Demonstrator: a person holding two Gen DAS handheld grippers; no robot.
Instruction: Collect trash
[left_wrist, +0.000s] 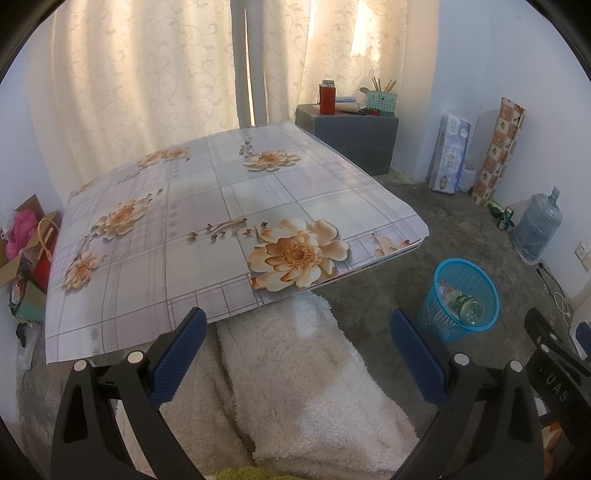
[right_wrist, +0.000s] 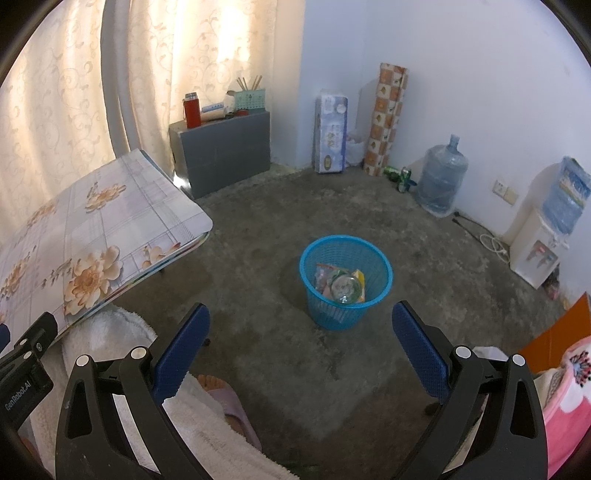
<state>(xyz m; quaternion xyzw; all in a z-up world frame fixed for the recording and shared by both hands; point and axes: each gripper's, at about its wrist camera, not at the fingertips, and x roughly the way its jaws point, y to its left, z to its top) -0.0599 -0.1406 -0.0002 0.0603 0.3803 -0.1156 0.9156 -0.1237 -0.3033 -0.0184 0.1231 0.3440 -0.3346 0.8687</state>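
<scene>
trash (right_wrist: 341, 284), a clear bottle and wrappers, lies in the blue basket (right_wrist: 384, 273) on the floor off the desk's (left_wrist: 207, 206) corner; left gripper (left_wrist: 297, 345) and right gripper (right_wrist: 301, 341) jaws gape wide, holding nothing.

Blue plastic mesh basket (right_wrist: 345, 282); glossy flowered tablecloth (left_wrist: 207, 221); rough concrete floor (right_wrist: 258, 236); fluffy white cloth (left_wrist: 295, 369), lower centre.

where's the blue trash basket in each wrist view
Left wrist: the blue trash basket sits lower right, on the floor past the table corner, trash inside.
Right wrist: the same basket stands near the centre, above the gap between the open fingers.
Shared landmark: the red flask on the grey box by the curtain.
</scene>
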